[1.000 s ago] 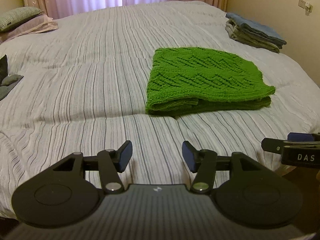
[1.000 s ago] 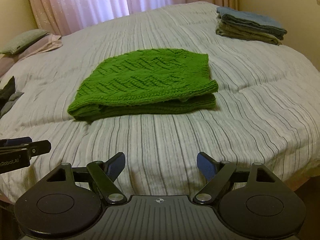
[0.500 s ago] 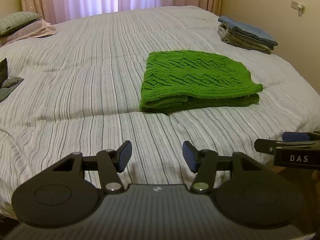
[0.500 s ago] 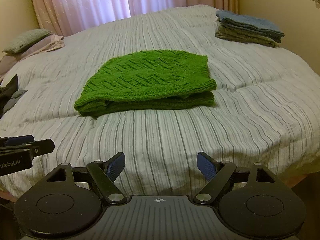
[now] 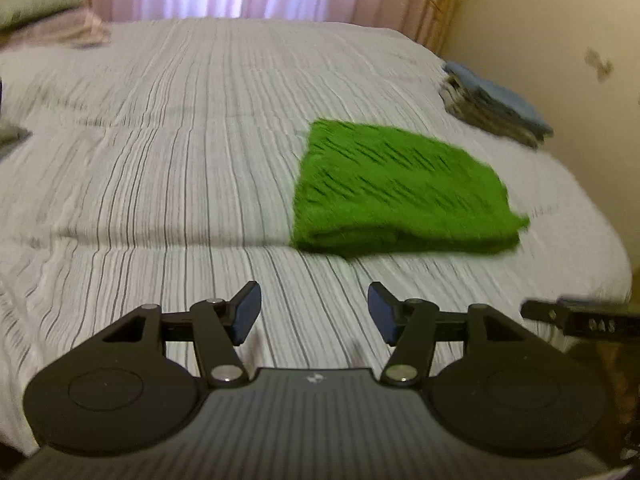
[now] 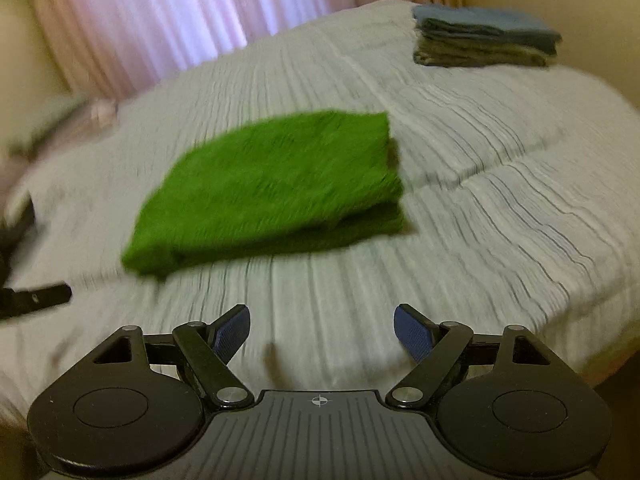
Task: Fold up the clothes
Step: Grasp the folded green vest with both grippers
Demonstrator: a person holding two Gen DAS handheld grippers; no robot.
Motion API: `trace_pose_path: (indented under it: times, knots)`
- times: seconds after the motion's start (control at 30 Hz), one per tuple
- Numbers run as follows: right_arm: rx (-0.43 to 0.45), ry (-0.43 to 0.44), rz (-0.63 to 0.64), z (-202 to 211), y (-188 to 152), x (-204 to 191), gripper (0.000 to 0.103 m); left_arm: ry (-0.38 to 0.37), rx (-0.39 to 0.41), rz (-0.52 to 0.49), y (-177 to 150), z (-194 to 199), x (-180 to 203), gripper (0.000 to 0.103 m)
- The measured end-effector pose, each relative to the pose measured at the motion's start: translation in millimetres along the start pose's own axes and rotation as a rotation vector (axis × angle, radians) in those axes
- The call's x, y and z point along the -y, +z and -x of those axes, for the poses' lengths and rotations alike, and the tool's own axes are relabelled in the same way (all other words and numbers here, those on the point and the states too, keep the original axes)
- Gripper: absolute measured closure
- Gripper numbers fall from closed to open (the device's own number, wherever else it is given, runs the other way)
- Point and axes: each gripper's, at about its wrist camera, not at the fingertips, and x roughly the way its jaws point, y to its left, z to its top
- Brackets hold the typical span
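A green knitted garment [image 5: 396,190] [image 6: 276,190] lies folded flat on the striped bed cover. My left gripper [image 5: 314,312] hovers over the bed's near edge, short of the garment and to its left; its jaws are opening and hold nothing. My right gripper [image 6: 322,332] is open and empty, near the bed's front edge, with the garment ahead and a little to the left. Each gripper shows at the edge of the other's view: the right gripper's tip [image 5: 580,316] and the left gripper's tip [image 6: 36,300]. Both views are blurred.
A stack of folded clothes [image 6: 484,38] [image 5: 496,108] sits at the far right of the bed [image 5: 180,160] by the wall. Pillows [image 5: 36,12] lie at the far left below the pink curtains [image 6: 160,16]. Dark cloth [image 6: 16,224] rests at the left edge.
Both views have swung and gone blurred as the hands moved. The garment has slid right in the left wrist view. It stays folded on the bed, and the left jaws stand slightly wider.
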Motion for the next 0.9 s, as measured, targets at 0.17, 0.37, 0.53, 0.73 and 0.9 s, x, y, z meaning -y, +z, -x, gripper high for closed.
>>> trace_pose_path:
  times: [0.17, 0.37, 0.53, 0.73, 0.9]
  knots:
    - [0.072, 0.129, -0.172, -9.8, 33.8, 55.2, 0.001, -0.134, -0.010, 0.154, 45.3, -43.6, -36.2, 0.041]
    - [0.075, 0.272, -0.320, -40.9, 69.5, 102.5, 0.001, -0.261, -0.072, 0.259, 83.4, -113.5, -60.9, 0.040]
    - [0.008, 0.365, -0.435, -80.8, 83.6, 128.0, 0.001, -0.322, -0.147, 0.344, 92.8, -165.4, -81.0, 0.040]
    - [-0.054, 0.453, -0.505, -118.1, 90.5, 141.1, 0.008, -0.440, -0.183, 0.420, 97.1, -194.5, -93.3, 0.040]
    - [-0.075, 0.527, -0.528, -131.4, 90.4, 145.7, 0.026, -0.527, -0.239, 0.425, 97.9, -215.9, -85.8, 0.043]
